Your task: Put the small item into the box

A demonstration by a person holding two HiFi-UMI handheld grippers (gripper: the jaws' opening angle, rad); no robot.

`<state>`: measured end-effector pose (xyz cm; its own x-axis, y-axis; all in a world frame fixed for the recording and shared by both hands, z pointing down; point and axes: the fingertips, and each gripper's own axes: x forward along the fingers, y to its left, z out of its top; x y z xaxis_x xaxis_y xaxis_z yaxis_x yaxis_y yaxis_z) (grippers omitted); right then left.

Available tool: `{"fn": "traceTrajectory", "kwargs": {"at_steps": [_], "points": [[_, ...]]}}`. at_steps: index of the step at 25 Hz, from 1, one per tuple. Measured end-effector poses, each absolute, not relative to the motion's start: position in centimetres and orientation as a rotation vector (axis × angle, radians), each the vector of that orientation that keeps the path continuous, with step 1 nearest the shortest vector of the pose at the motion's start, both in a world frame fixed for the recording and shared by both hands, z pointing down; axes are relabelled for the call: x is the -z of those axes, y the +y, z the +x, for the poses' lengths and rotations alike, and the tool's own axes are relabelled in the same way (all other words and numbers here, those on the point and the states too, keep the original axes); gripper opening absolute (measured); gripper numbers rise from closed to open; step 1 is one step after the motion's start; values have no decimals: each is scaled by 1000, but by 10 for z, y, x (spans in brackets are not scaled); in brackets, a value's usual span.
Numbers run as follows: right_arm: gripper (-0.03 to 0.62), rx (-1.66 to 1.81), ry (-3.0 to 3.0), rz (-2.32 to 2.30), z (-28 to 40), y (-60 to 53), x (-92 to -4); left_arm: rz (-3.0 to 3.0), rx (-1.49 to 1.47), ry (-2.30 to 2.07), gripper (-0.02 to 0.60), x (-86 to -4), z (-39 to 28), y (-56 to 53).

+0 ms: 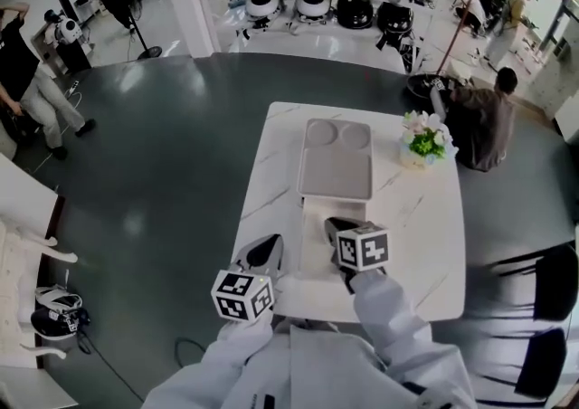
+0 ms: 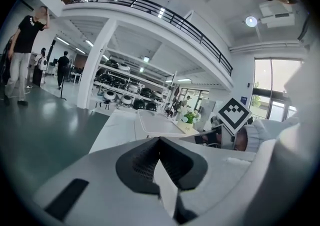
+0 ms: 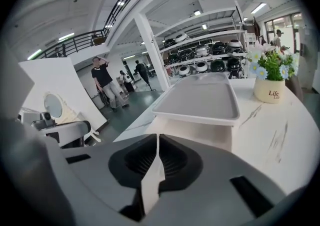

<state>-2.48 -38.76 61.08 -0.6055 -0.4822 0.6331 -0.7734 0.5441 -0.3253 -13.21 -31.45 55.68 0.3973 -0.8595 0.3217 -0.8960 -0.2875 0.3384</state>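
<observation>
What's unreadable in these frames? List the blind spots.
Small item: seen in no view; too small, or behind the right hand-held gripper in the head view.
Box interior: right gripper view, the tray lies over it; head view, the gripper covers its near part.
Flower pot small print: right gripper view, too small.
Table near edge: head view, sleeves hide it.

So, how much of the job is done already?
Nothing looks done yet. I can see no small item on the white table. A grey tray lies on top of what looks like a whitish box. The left claw and the right claw are both shut with nothing in them, near the table's front edge. Still to do: find the item, pick it up, put it in the box.
</observation>
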Motion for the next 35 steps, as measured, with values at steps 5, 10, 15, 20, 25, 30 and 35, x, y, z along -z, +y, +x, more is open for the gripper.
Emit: {"fn": "traceTrajectory", "kwargs": {"at_steps": [5, 10, 15, 20, 25, 30, 35], "points": [[-6, -903, -2425, 987, -19, -377, -591, 2245, -87, -1515, -2, -536, -129, -314], [-6, -825, -2583, 972, -11, -366, -558, 2318, -69, -1533, -2, -509, -127, -311], [-6, -751, -2732, 1026, 7, -362, -518, 2383, -38, -1560, -2, -483, -126, -315], [-6, -623, -2836, 1121, 27, -357, -480, 2430, -1, -1590, -2, -457, -126, -314], [-6, -487, -2898, 1240, 51, -364, -444, 2498, 38, -1632, -2, -424, -126, -320], [-6, -377, -2907, 1309, 69, -368, -423, 2537, 55, -1678, -2, -405, -129, -322], [-6, -330, -2906, 1367, 83, -370, -416, 2531, 77, -1708, -2, -399, -133, -321]]}}
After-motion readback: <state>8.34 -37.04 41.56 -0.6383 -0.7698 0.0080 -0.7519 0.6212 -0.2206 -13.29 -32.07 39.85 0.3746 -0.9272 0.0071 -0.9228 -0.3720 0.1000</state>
